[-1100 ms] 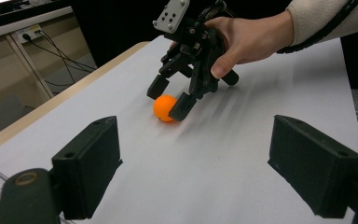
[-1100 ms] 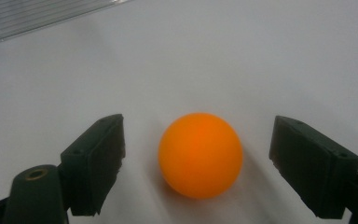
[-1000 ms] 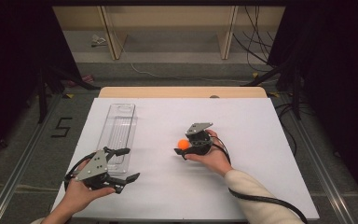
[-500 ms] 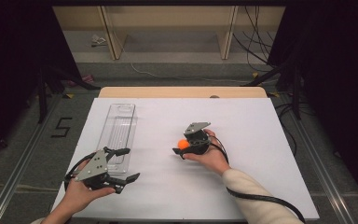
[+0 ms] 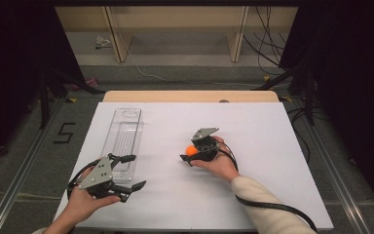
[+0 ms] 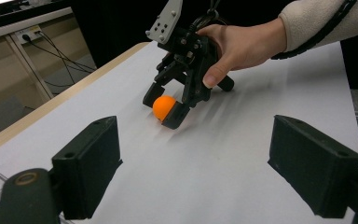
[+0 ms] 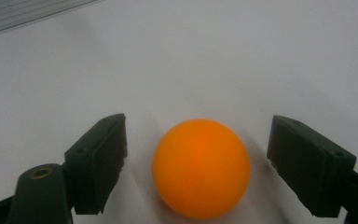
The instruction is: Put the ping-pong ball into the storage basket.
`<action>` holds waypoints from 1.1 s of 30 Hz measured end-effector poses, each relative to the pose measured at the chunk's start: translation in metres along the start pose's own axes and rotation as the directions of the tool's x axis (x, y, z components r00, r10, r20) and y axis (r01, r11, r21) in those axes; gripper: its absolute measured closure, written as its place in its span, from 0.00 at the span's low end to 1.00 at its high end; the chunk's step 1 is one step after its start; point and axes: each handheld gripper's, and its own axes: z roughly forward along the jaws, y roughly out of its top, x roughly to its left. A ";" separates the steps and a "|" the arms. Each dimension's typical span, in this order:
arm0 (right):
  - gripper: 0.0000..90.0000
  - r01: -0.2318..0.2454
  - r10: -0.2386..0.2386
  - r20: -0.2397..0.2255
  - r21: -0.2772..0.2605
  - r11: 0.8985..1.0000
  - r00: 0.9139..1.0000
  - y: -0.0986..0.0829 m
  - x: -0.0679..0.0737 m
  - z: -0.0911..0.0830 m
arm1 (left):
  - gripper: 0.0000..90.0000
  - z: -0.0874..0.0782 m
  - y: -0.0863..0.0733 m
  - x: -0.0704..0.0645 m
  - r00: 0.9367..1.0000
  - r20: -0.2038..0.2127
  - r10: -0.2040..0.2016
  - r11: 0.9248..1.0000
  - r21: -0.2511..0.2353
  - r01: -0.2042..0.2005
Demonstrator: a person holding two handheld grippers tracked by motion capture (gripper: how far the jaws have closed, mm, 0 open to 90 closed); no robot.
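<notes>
The orange ball (image 7: 201, 168) sits on the white table (image 5: 272, 146), right between the right gripper's (image 5: 189, 155) wide-open jaws, not pinched yet. Looks like the grab step; next it just needs to squeeze. Left gripper (image 5: 132, 171) waits open near the clear tray (image 5: 124, 134).

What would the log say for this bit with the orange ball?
right gripper: open around orange ball, not gripping | left gripper: open, nothing held | clear tray: on table
</notes>
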 end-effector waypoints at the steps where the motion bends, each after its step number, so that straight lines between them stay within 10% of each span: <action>1: 0.24 -0.002 0.002 0.000 0.001 1.000 1.000 0.000 0.000 0.000 | 0.18 0.000 0.000 0.000 1.000 0.000 -0.001 1.000 -0.001 0.001; 33: 0.46 -0.006 0.006 0.012 0.015 1.000 1.000 -0.001 -0.001 0.000 | 0.18 0.000 0.000 0.000 1.000 0.003 -0.002 1.000 -0.002 0.002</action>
